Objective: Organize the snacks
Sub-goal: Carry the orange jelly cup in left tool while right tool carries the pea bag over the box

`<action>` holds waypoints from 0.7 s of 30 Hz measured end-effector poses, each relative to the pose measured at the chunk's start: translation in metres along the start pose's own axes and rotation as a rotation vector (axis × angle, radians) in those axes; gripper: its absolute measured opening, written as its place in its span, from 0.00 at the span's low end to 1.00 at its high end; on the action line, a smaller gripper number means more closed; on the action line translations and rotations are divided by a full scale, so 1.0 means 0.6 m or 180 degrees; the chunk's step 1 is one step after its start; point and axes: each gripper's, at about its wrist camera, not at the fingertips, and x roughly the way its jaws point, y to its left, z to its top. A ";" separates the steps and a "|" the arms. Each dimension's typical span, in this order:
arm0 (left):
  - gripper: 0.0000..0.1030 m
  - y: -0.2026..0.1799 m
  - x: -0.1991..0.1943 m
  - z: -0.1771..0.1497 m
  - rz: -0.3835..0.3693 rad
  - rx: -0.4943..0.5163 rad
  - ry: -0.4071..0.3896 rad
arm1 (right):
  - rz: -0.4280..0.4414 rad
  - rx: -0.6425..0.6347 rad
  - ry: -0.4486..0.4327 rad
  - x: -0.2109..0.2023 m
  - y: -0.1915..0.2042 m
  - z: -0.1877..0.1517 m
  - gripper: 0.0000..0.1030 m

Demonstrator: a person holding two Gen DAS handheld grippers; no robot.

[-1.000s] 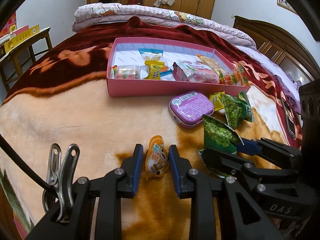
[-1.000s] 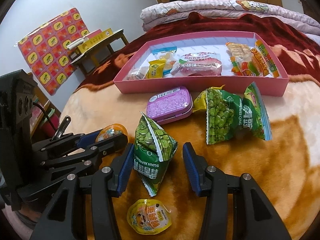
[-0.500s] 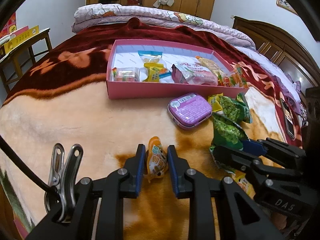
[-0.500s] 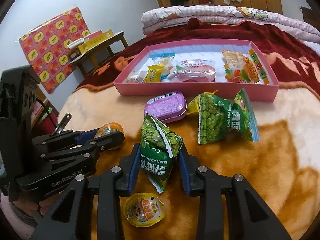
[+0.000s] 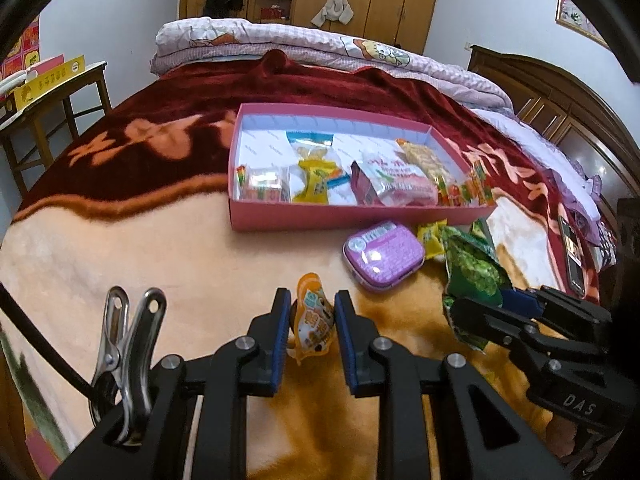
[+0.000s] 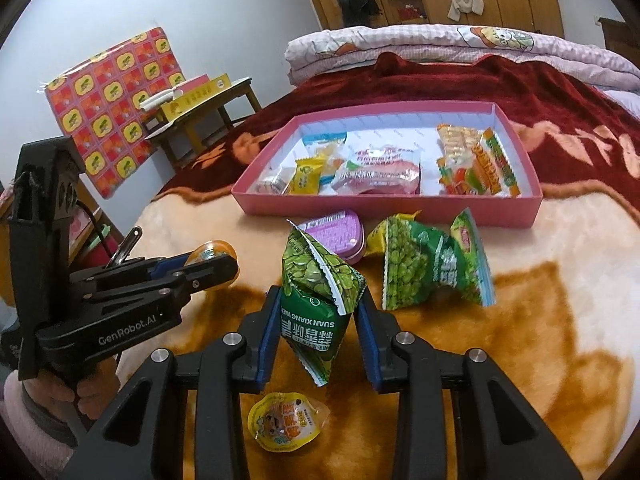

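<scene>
Just in front of the pink box [image 6: 384, 210] on the bed, both grippers hold snacks. Nearest its left end, the left gripper [image 5: 311, 322] has its pads pinched on an orange jelly cup [image 5: 314, 320]. Toward the box's middle, the right gripper [image 6: 318, 320] is clamped on a green seed packet [image 6: 316, 292], with a purple tin [image 6: 334, 232] and a green pea bag [image 6: 428, 268] lying between it and the box.

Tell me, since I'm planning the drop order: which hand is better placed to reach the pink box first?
Probably the right: its tool, gripping the green packet, faces the pink cardboard box squarely.
</scene>
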 end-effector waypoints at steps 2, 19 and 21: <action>0.23 -0.001 0.000 0.008 0.0018 0.0024 -0.0021 | -0.0011 -0.0021 -0.0018 -0.002 -0.001 0.006 0.35; 0.23 0.009 0.036 0.120 0.0054 0.0052 -0.0258 | -0.0123 0.0008 -0.0128 -0.004 -0.035 0.057 0.35; 0.23 0.010 0.044 0.133 0.0082 0.0066 -0.0285 | -0.0130 0.0009 -0.0134 -0.002 -0.036 0.062 0.35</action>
